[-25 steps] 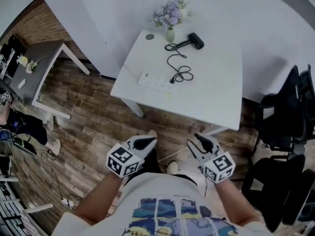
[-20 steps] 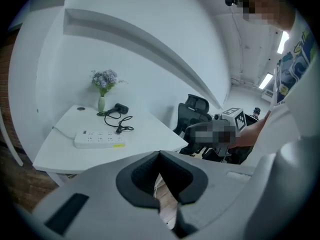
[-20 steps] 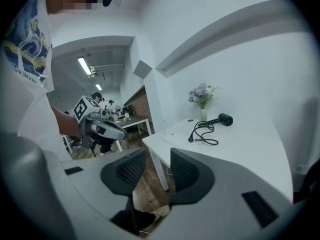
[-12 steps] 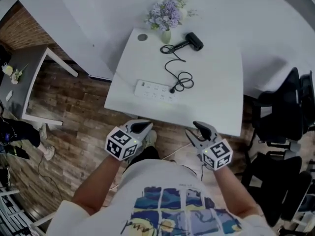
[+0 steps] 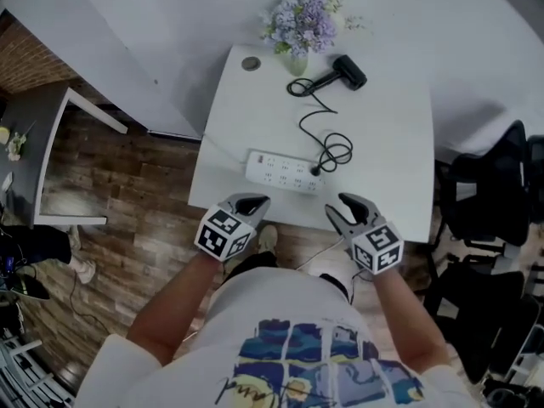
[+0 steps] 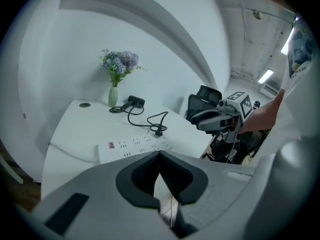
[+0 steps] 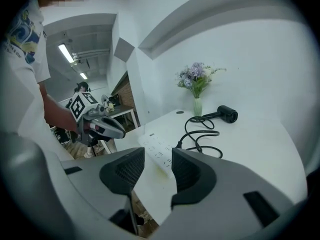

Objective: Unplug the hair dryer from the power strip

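While both grippers hover at the near edge of the white table [image 5: 382,143], the black hair dryer [image 5: 348,70] lies at its far side beside a vase of purple flowers [image 5: 304,19]. Its cord loops to a plug [image 5: 316,171] that seems seated in the white power strip [image 5: 285,170]. The left gripper [image 5: 252,204] has its jaws together and empty; the right gripper [image 5: 336,209] has just been opening its jaws, which stand wide with nothing between them.

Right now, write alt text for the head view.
A hair dryer lies on a white table, its plug in a power strip. At the near edge hover the left gripper, shut, and the right gripper, jaws just opening, empty.
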`<state>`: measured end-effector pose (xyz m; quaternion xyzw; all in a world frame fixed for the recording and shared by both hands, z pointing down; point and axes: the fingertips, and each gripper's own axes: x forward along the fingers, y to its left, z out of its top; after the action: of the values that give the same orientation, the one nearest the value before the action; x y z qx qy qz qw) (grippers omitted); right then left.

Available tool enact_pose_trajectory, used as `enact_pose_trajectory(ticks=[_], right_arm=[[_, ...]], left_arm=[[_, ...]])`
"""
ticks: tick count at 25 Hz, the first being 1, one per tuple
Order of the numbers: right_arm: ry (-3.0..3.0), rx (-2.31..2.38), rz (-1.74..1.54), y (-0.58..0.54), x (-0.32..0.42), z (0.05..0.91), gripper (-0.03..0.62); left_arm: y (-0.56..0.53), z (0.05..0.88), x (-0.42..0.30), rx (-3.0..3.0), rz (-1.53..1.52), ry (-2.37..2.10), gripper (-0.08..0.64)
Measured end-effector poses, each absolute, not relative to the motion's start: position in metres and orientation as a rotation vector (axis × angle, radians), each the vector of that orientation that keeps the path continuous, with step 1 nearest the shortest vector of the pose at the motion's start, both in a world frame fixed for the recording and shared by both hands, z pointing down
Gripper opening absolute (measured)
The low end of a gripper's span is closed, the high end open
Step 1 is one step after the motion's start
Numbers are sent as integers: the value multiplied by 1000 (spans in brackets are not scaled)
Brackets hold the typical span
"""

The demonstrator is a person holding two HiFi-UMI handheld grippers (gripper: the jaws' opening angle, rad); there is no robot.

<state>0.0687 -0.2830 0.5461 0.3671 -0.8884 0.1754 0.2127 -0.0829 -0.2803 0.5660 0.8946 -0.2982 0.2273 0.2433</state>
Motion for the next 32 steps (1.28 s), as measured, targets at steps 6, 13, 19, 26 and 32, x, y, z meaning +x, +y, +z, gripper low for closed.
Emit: enact_pose_trajectory(ticks=[6, 13, 19, 26, 32], right_arm=[[-2403, 1058, 531, -314, 60, 573, 170], [-2351, 992, 568, -338, 58, 598, 166], [-2340, 944, 570, -359, 55, 608, 164], [-2346, 918, 616, -375, 49, 621, 160], [-2349, 894, 620, -383, 41, 625, 142]], left_arm=[[-312, 592, -94, 2473, 681, -757, 2], [-339, 614, -97, 2433, 701, -821, 3], [-347, 630, -98, 2403, 722, -835, 2], [-351, 641, -93, 2399, 752, -807, 2], [-354, 646, -91, 2404, 765, -770, 2]])
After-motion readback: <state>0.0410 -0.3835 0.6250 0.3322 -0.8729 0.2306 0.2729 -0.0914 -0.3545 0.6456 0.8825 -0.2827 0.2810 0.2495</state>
